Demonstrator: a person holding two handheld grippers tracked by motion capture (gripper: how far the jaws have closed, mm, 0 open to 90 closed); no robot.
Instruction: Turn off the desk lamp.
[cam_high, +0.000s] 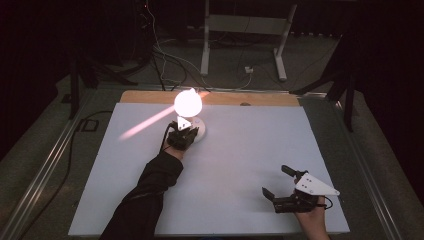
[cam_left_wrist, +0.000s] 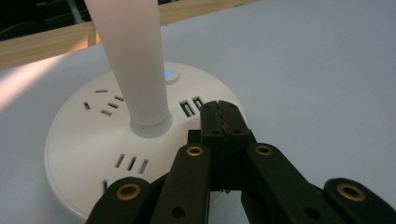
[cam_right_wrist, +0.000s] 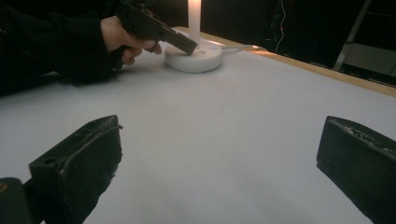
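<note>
A white desk lamp stands at the far middle of the table, its round base (cam_high: 200, 131) carrying sockets and USB ports (cam_left_wrist: 191, 106), its head (cam_high: 188, 102) glowing brightly. In the left gripper view the white stem (cam_left_wrist: 135, 60) rises from the base (cam_left_wrist: 88, 140), and a small blue-lit button (cam_left_wrist: 171, 74) sits behind it. My left gripper (cam_left_wrist: 223, 114) is shut with nothing between the jaws, its tips over the base's top beside the USB ports. My right gripper (cam_high: 276, 181) stands open and empty over bare table at the near right, pointing toward the lamp base (cam_right_wrist: 194, 60).
The pale table board (cam_high: 240, 150) ends in a wooden strip (cam_high: 150, 96) at the far edge. Cables (cam_high: 170, 60) and a white desk frame (cam_high: 245, 25) lie on the dark floor beyond. A dark-sleeved forearm (cam_high: 145, 195) crosses the near left.
</note>
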